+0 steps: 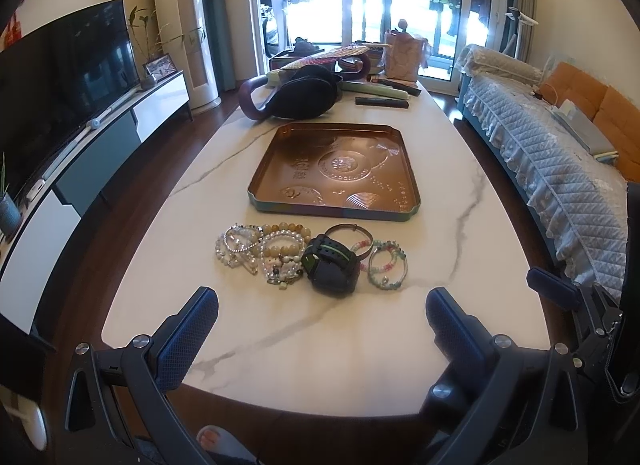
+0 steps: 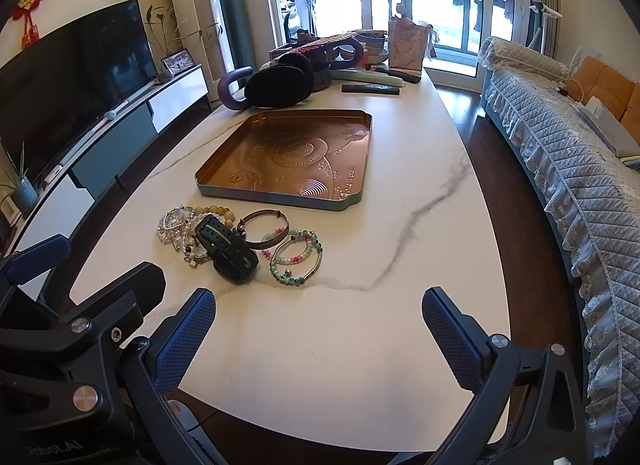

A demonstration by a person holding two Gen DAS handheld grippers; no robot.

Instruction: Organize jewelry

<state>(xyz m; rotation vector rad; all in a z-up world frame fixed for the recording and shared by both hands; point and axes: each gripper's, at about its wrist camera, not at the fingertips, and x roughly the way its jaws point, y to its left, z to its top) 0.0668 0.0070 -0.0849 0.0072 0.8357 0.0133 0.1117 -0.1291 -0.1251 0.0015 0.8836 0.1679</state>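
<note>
Both tools are hovering over the near edge of the marble worktop (image 1: 400, 137), and neither is carrying anything. The left tool (image 1: 322, 315) is standing with its blue pads spread wide; the right tool (image 2: 319, 313) is spread just as wide and is sitting to the right of the left one.

The jewelry is lying in a loose cluster on the worktop, between the tools and the copper tray (image 1: 280, 207), near the tray's front wall but apart from it. The tray itself is holding nothing yet, so the sorting is not begun.

At the heart of the pile a black watch (image 1: 332, 267) is lying on its side, its strap curled; it is the heaviest and stiffest piece, and a pinch across the strap should be holding it well. Behind it a metal bangle (image 2: 266, 229) is resting, rigid and smooth, likely to be slipping unless taken across the band. To the left, the beige bead bracelets (image 1: 280, 253) and clear bead bracelets (image 1: 236, 245) are overlapping and possibly tangled together, though the view is too small to be sure. To the right, the green and pink bead bracelets (image 2: 298, 259) are lying looser; being light and floppy, they are best taken by one strand at the outer edge.
</note>
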